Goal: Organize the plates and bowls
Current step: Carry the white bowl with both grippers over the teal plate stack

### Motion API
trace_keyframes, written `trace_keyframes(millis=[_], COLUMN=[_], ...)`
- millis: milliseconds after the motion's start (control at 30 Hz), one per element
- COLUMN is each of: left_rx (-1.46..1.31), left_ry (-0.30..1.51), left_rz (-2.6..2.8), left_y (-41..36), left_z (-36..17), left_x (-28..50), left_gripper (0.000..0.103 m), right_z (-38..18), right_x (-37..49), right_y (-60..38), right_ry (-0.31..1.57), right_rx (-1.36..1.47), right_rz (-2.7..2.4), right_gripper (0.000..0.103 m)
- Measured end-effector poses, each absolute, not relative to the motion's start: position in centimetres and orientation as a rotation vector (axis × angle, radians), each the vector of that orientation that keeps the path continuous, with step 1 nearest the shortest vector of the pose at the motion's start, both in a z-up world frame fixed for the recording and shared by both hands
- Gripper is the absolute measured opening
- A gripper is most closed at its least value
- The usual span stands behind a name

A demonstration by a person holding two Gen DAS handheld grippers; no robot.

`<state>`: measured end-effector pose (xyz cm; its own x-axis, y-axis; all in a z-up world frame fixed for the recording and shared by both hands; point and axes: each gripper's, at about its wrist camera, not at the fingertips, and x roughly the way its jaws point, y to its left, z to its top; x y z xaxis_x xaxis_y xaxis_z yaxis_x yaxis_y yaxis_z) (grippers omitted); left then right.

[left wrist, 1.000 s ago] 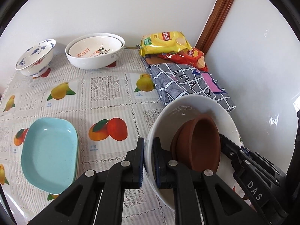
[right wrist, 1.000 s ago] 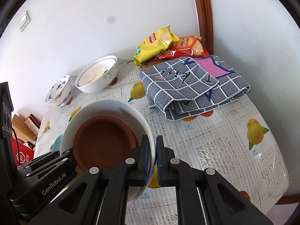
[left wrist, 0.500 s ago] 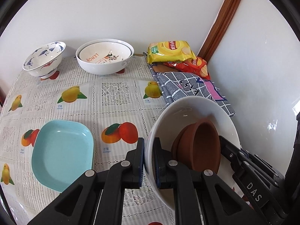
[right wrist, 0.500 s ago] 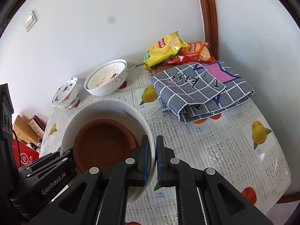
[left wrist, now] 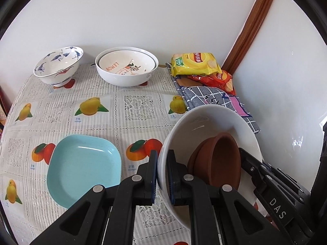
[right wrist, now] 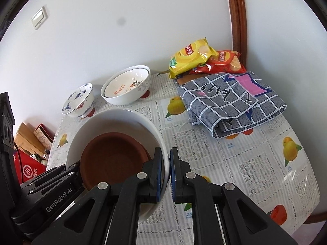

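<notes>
A large white bowl (left wrist: 206, 122) with brown dishes (left wrist: 220, 161) stacked inside is held above the table by both grippers. My left gripper (left wrist: 162, 171) is shut on its left rim. My right gripper (right wrist: 166, 169) is shut on its right rim (right wrist: 161, 143); the brown dishes (right wrist: 110, 159) show inside. A light blue square plate (left wrist: 83, 167) lies on the table to the left. At the back stand a white nested "LEMON" bowl (left wrist: 126, 69) and a blue-patterned bowl (left wrist: 59, 65), both also in the right wrist view (right wrist: 126, 87) (right wrist: 78, 100).
A folded grey checked cloth (right wrist: 231, 104) lies at the right, with a yellow chip bag (right wrist: 192, 57) and a red one (right wrist: 222, 61) behind it by the wall corner. The fruit-print tablecloth (left wrist: 134, 106) covers the table. Boxes (right wrist: 30, 143) sit beyond the table's left edge.
Both grippers, with the white bowl held between them, have risen and drawn back from the wall; more of the table and the blue plate shows.
</notes>
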<state>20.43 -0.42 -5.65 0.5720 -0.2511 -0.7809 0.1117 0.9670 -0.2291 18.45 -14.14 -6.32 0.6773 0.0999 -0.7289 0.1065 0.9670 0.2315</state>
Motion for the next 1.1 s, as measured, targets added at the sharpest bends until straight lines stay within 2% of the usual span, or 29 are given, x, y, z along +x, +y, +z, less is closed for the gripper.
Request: trace_keyframes(millis=[1100], left_rx=[-0.226], left_ry=[0.932], left_rz=[-0.135], left_y=[6.6], left_z=[-6.3], left_x=[20.5], left_gripper=[0.009], right_z=[-6.7], right_x=[20.2], right_y=[-7.8], right_ry=[0.846], right_rx=[0.231], right_rz=[0.073], right_gripper=[0.008])
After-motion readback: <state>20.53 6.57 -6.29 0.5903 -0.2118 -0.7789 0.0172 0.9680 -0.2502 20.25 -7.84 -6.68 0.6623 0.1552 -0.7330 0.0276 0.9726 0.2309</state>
